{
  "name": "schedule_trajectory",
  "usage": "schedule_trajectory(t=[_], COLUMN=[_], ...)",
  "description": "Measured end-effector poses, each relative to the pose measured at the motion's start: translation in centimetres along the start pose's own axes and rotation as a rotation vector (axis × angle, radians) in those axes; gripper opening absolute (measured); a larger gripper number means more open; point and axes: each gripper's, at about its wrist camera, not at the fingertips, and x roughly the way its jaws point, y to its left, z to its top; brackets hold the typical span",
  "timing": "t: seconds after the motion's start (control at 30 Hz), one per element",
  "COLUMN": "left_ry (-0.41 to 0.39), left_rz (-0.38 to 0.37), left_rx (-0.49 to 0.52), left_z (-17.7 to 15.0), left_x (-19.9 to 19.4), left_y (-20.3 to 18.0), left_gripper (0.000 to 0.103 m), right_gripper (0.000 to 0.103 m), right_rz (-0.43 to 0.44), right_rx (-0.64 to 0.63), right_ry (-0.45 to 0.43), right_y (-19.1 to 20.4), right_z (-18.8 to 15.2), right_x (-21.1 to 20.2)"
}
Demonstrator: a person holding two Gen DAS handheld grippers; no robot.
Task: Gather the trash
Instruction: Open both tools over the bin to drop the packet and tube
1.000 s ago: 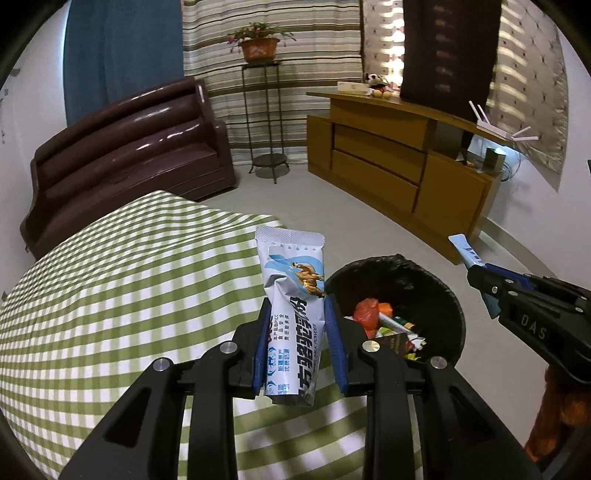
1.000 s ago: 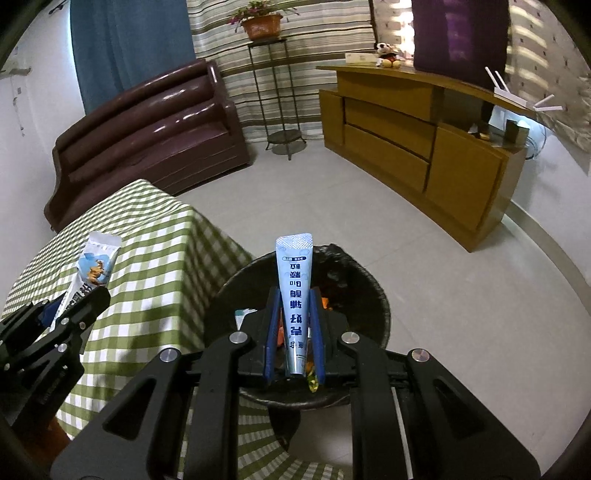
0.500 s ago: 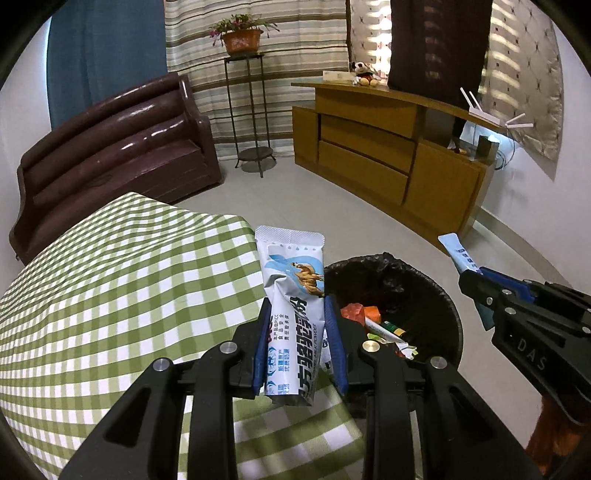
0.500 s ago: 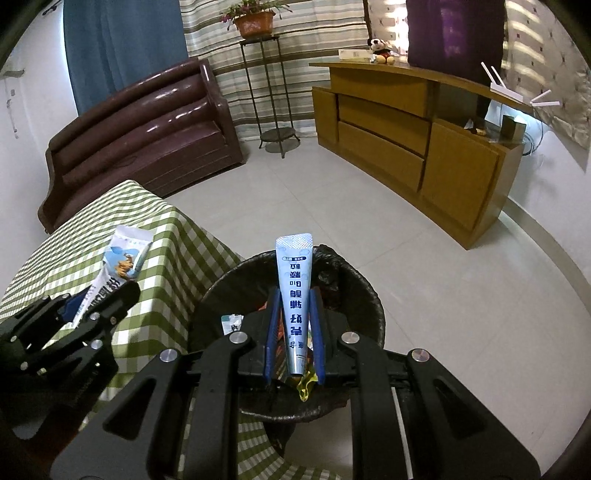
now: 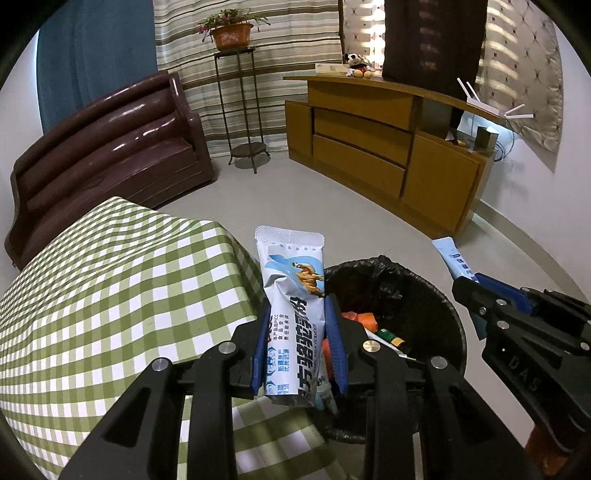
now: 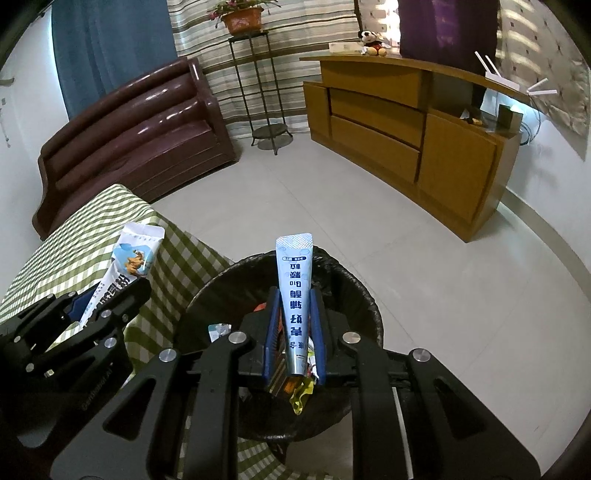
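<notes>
Right tool (image 6: 294, 332) grips sachet (image 6: 295, 291) above bin rim (image 6: 373, 314).

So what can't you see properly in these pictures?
- Trash bin bottom, right wrist view: hidden by the right tool and its narrow sachet.
- Trash in the bin, left wrist view: partly behind the left tool and its milk powder packet.
- Small print on both packets: too tiny.

We see home living room: brown sofa (image 5: 110, 155), wooden sideboard (image 5: 388, 147), potted plant (image 5: 232, 33), checked tablecloth (image 5: 110, 295).
</notes>
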Motion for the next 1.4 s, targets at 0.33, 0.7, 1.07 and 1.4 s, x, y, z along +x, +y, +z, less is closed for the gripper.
schedule_trajectory(t=[0.33, 0.7, 1.07, 1.4], left_ry=[0.011, 0.016, 0.004, -0.028], left_rz=[0.010, 0.023, 0.033, 0.048], left_rx=[-0.011, -0.019, -0.019, -0.020], left_z=[0.5, 0.7, 0.6, 0.3], left_x=[0.7, 1.1, 0.7, -0.9], left_y=[0.3, 0.4, 0.6, 0.9], left_gripper=[0.044, 0.057, 0.063, 0.074], right_gripper=[0.017, 0.031, 0.054, 0.067], right_rz=[0.005, 0.013, -0.007, -0.048], right_rx=[0.016, 0.032, 0.043, 0.051], right_ry=[0.016, 0.025, 0.001, -0.031], right_y=[-0.6, -0.6, -1.0, -1.8], right_z=[0.3, 0.1, 0.2, -0.4], right_x=[1.2, 1.9, 1.0, -1.3])
